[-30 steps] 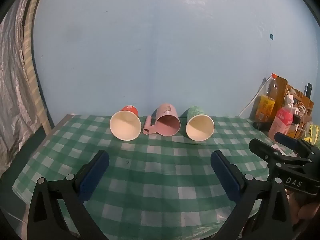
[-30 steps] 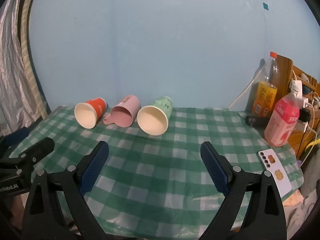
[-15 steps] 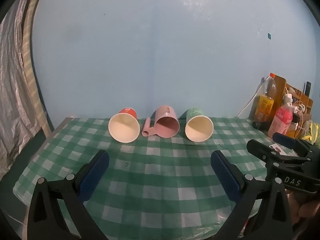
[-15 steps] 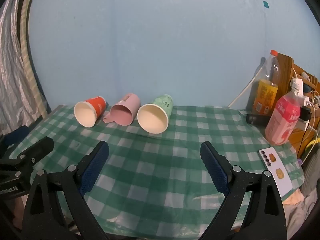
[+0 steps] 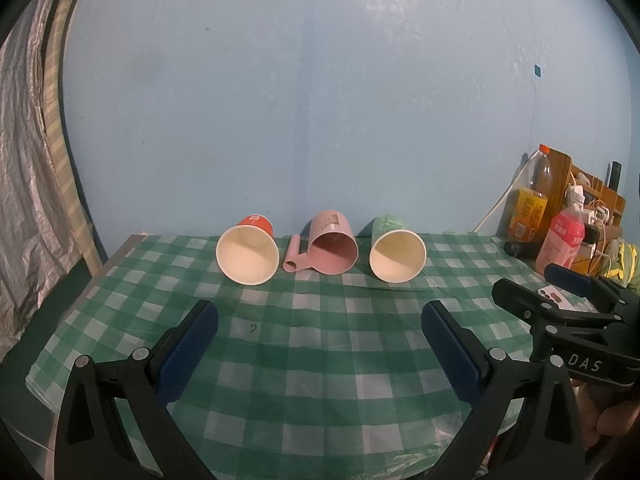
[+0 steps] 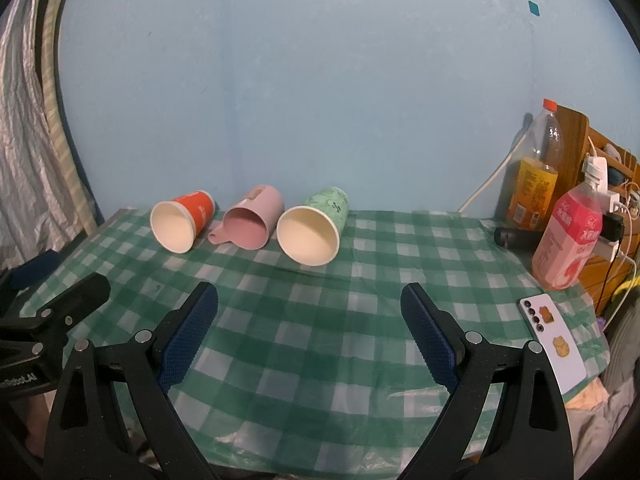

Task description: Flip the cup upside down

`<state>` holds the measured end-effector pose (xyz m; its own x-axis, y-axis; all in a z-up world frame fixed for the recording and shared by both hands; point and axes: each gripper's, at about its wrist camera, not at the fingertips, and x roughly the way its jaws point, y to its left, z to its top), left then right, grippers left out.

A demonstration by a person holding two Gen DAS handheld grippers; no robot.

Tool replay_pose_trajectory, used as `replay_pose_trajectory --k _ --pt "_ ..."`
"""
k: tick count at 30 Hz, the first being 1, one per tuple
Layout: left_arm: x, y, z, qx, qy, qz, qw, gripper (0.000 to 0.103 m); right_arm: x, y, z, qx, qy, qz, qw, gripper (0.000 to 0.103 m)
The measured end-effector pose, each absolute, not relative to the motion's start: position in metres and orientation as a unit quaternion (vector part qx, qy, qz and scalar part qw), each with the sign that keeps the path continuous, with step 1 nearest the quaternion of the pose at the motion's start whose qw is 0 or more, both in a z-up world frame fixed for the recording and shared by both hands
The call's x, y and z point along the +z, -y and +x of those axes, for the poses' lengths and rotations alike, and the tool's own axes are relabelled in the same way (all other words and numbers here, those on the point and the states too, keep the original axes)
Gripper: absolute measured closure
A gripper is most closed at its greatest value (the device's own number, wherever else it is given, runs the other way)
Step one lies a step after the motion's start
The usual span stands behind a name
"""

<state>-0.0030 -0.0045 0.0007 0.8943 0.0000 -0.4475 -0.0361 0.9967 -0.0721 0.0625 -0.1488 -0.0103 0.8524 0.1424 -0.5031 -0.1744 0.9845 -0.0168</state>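
Three cups lie on their sides in a row at the far edge of the table, mouths toward me: a red paper cup (image 5: 248, 254) (image 6: 180, 226), a pink mug with a handle (image 5: 332, 248) (image 6: 250, 226), and a green paper cup (image 5: 396, 254) (image 6: 312, 232). My left gripper (image 5: 320, 328) is open and empty above the cloth, well short of the cups. My right gripper (image 6: 310, 312) is open and empty, nearest the green cup. Each gripper shows at the edge of the other's view.
A green-and-white checked cloth (image 6: 360, 320) covers the table. At the right stand an orange drink bottle (image 6: 534, 172), a pink bottle (image 6: 568, 240), a wooden rack with cables (image 6: 600, 160) and a white phone (image 6: 554, 340). A blue wall is behind; a curtain hangs left.
Both views have tilted slightly, so the cups sit a little lower and farther in the left view. The cups have not moved and both grippers stay open.
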Motion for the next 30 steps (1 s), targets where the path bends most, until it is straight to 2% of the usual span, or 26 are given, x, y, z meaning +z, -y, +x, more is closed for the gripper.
replay_pose_trajectory --k 30 --pt "-0.0007 0.0066 -0.0035 0.009 -0.233 -0.037 0.972 0.001 -0.0154 0.1487 0.0629 0.083 -0.262 -0.032 0.961 0.011"
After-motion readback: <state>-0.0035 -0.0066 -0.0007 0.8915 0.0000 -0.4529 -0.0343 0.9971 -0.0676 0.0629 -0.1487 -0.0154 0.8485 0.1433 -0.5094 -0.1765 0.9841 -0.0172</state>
